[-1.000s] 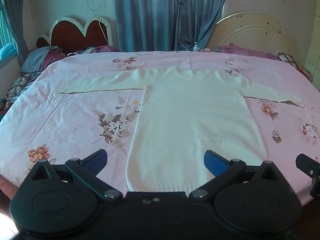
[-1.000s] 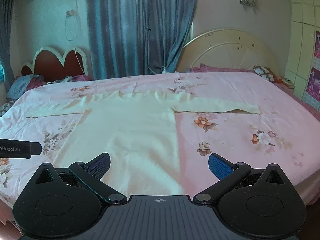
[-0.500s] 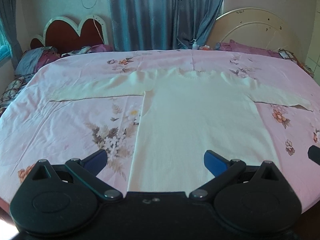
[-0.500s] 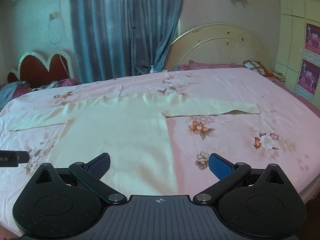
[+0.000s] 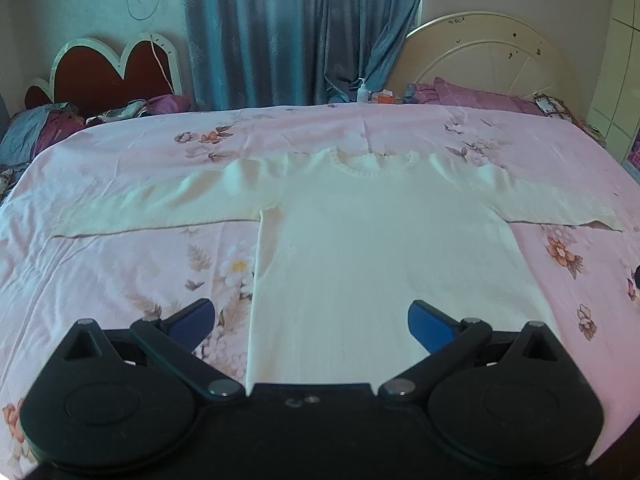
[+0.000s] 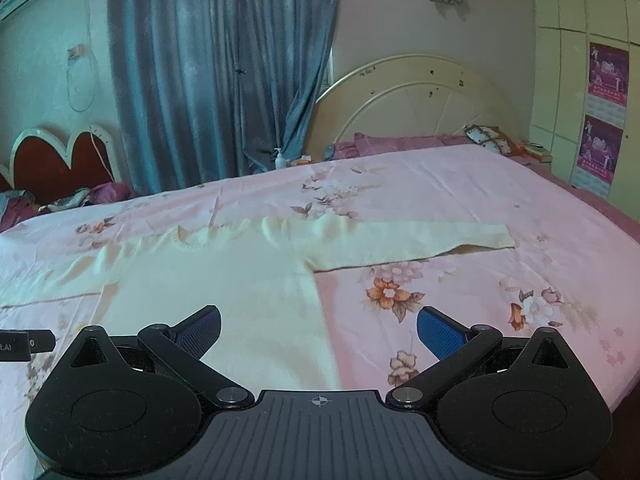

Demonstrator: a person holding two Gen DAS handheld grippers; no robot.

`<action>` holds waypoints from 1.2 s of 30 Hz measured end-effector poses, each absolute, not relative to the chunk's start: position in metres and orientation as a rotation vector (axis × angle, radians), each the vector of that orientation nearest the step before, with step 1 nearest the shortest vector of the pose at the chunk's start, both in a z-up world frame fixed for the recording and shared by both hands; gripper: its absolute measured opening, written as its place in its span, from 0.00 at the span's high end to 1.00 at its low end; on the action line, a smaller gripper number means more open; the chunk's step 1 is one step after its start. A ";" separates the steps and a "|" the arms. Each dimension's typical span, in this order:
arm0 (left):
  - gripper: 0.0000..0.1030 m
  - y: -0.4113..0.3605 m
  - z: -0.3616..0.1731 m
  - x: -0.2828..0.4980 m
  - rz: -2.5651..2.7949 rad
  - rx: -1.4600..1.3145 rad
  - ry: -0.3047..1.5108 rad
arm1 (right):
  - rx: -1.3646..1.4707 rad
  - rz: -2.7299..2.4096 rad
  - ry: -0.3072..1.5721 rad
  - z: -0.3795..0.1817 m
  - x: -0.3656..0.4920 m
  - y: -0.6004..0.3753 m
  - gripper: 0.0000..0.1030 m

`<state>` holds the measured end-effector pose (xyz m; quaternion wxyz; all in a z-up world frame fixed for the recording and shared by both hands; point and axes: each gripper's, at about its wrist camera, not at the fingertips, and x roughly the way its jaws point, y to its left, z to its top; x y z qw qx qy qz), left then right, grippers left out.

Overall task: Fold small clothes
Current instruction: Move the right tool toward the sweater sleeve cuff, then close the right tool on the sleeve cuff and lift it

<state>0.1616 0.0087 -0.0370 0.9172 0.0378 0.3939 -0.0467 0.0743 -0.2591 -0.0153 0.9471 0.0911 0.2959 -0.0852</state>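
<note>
Sweater (image 5: 380, 248) lies flat, sleeves spread, on the bed (image 5: 120, 280); your left hand-held gripper (image 5: 311, 316) and right hand-held gripper (image 6: 319, 328) gape wide, empty.

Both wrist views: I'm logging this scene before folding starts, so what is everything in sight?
sweater: one, cream, spread flat on the bed, sleeves out
bedsheet: one, pink floral, covering the bed
headboards: two, red heart-shaped far left, cream arched far right
curtain: one, blue-grey, back wall
pump bottle: one, white, behind the bed
posters: two, purple, right wall
left tool: open, empty, above the hem
right tool: open, empty
</note>
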 end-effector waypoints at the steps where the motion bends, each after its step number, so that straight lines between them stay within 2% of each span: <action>1: 0.01 0.007 -0.038 0.166 -0.097 0.081 0.814 | 0.187 -0.173 0.605 -0.016 0.078 -0.262 0.00; 9: 0.00 -0.015 -0.054 0.206 -0.096 0.100 0.830 | 0.221 -0.205 0.631 -0.035 0.124 -0.307 0.01; 17: 0.00 -0.048 -0.073 0.252 -0.043 0.117 0.859 | 0.312 -0.273 0.681 -0.078 0.186 -0.409 0.01; 18: 0.01 -0.053 -0.076 0.258 -0.040 0.124 0.862 | 0.319 -0.286 0.688 -0.083 0.193 -0.422 0.13; 19: 0.01 -0.058 -0.079 0.266 -0.035 0.128 0.863 | 0.335 -0.292 0.708 -0.088 0.200 -0.434 0.34; 20: 0.01 -0.063 -0.083 0.272 -0.027 0.130 0.863 | 0.366 -0.301 0.728 -0.095 0.208 -0.450 0.37; 28: 0.02 -0.099 -0.110 0.317 -0.012 0.146 0.896 | 0.477 -0.404 0.782 -0.133 0.250 -0.537 0.37; 32: 0.08 -0.110 -0.122 0.338 -0.010 0.147 0.899 | 0.517 -0.413 0.804 -0.150 0.268 -0.559 0.38; 34: 0.11 -0.112 -0.127 0.348 -0.005 0.137 0.909 | 0.548 -0.413 0.809 -0.157 0.277 -0.568 0.53; 36: 0.15 -0.115 -0.133 0.358 -0.004 0.131 0.918 | 0.583 -0.418 0.812 -0.163 0.283 -0.577 0.56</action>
